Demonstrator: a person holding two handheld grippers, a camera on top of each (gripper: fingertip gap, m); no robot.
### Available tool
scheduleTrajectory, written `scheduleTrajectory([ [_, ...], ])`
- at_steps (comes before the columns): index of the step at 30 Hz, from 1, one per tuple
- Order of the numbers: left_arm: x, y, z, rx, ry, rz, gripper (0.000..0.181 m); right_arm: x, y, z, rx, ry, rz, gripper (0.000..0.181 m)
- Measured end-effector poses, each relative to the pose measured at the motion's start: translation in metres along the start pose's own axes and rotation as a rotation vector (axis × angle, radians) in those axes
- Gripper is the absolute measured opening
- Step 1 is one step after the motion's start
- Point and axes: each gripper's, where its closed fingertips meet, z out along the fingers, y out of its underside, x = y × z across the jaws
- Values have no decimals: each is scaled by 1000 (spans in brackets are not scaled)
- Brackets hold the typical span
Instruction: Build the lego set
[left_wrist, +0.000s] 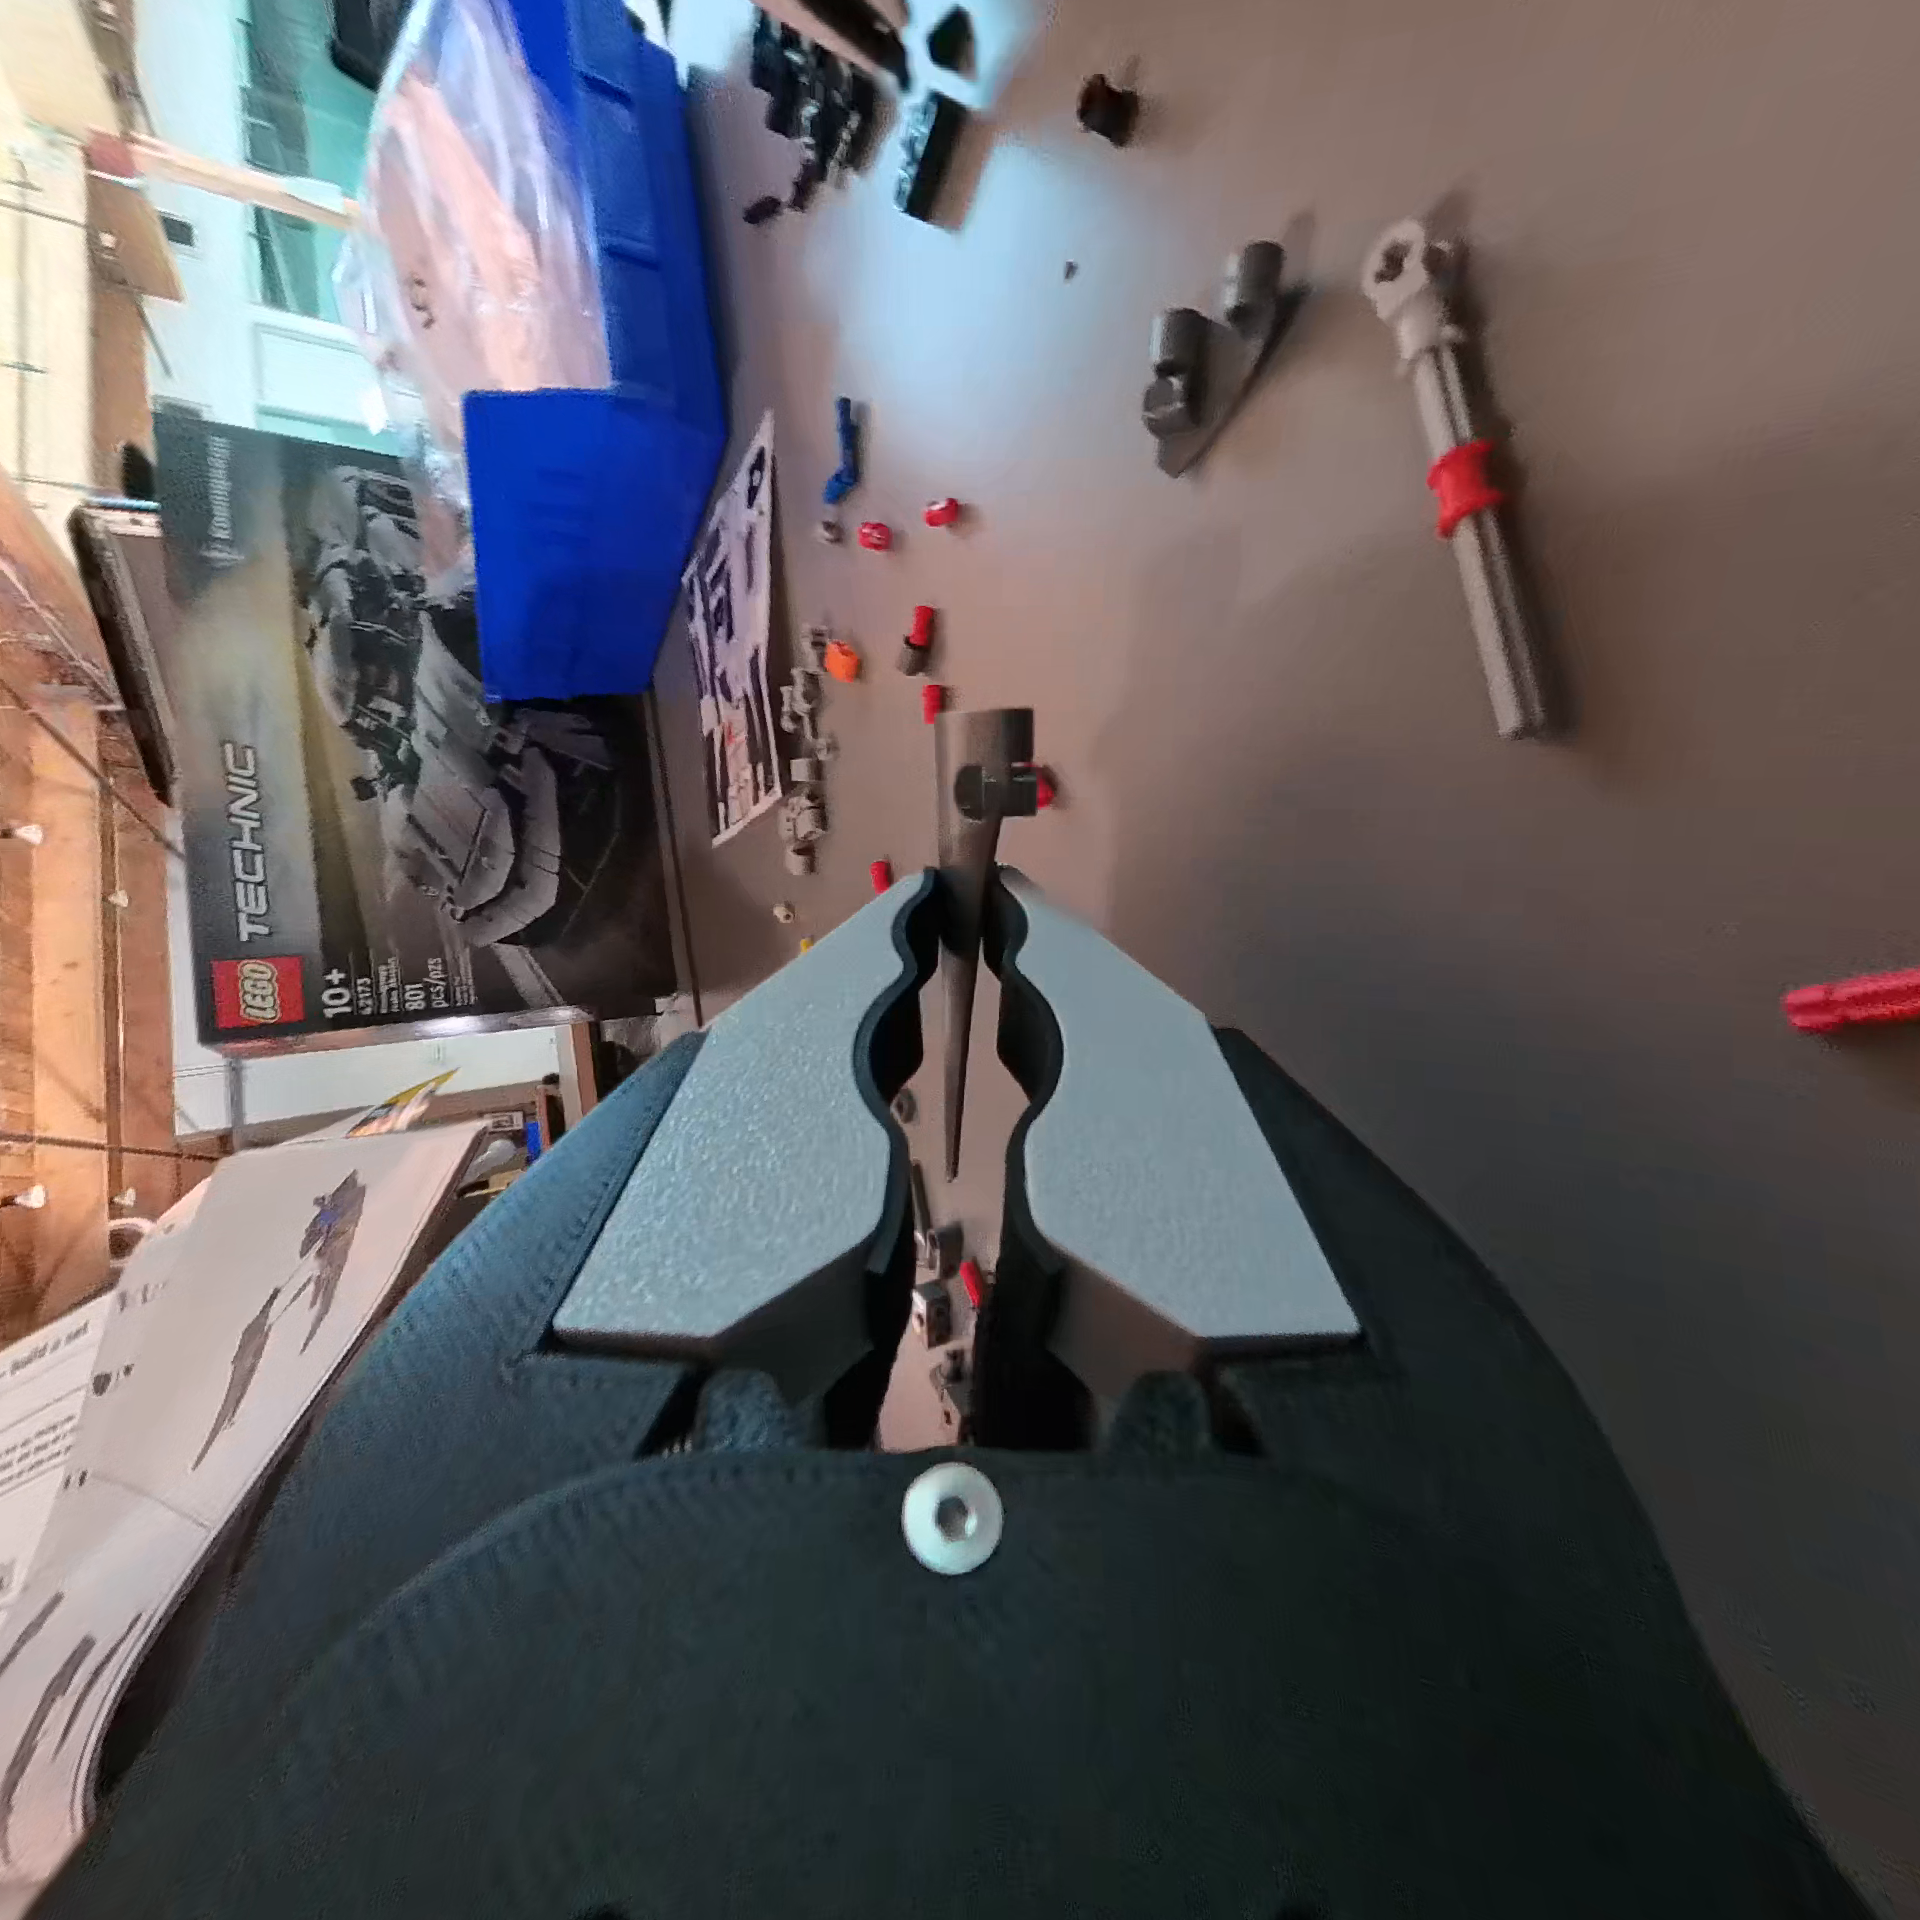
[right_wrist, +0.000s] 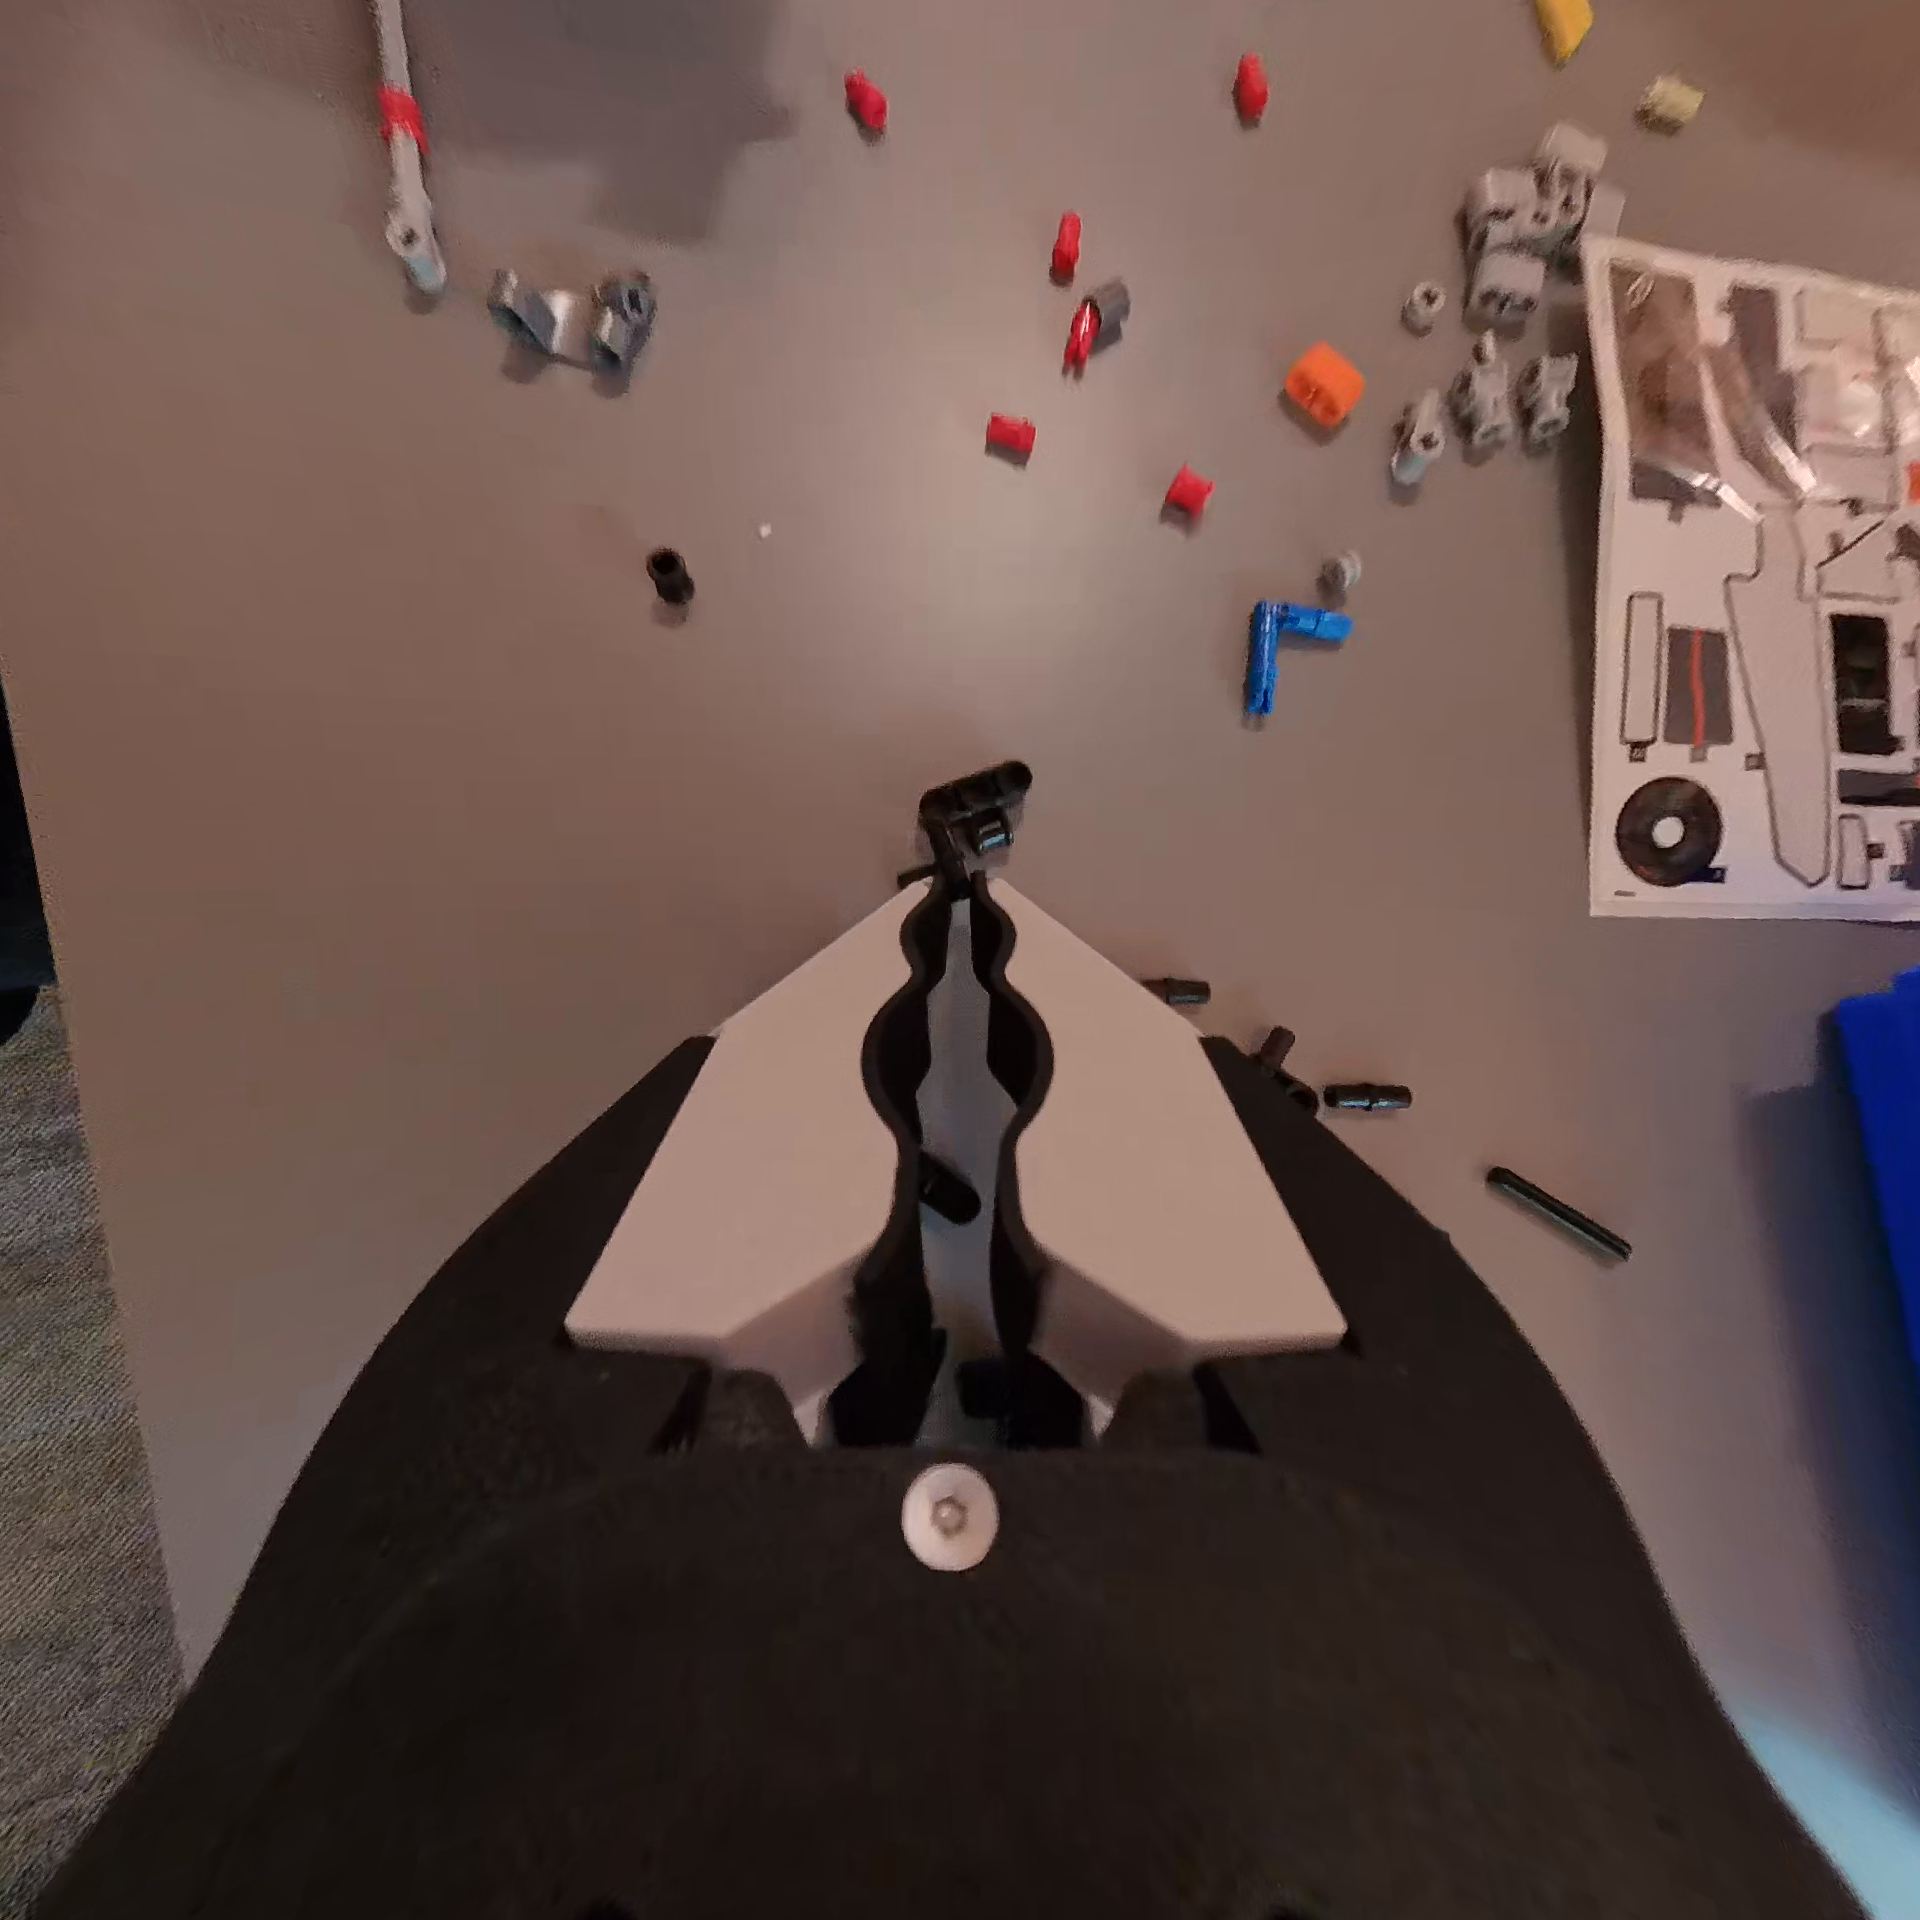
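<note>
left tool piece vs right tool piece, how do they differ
The left tool pinches a dark grey panel, flat, tapering and seen edge-on; the right tool pinches a small black connector, stubby with round holes. The panel runs back between the fingers; the connector sits beyond the tips. Both are clamped above the table.

Thin dark-grey panel (left_wrist: 971, 831), pointed, edge-on at frame centre, pinched between fingertips. Small black connector (right_wrist: 977, 805) clamped likewise, centre frame, above scattered red pins (right_wrist: 1065, 244).
</note>
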Motion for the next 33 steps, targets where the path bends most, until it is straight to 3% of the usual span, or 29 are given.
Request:
scheduleTrajectory([
  [8, 21, 7, 13, -87, 90, 72, 6, -13, -41, 1, 73, 49, -41, 1],
  [15, 3, 16, -2, -84, 93, 28, 48, -18, -78, 8, 154, -3, -40, 1],
  [18, -13, 12, -13, -58, 63, -5, 50, -23, -100, 13, 196, -45, -29, 1],
  [24, 3, 17, -18, -85, 164, 16, 47, -25, -126, 34, 181, -85, -60, 1],
  [26, -1, 21, -17, -93, 119, 52, 44, -27, -133, 41, 182, -105, -63, 1],
  [33, -32, -30, -22, 124, -96, 82, 37, -35, -159, 55, 225, -211, -19, 1],
])
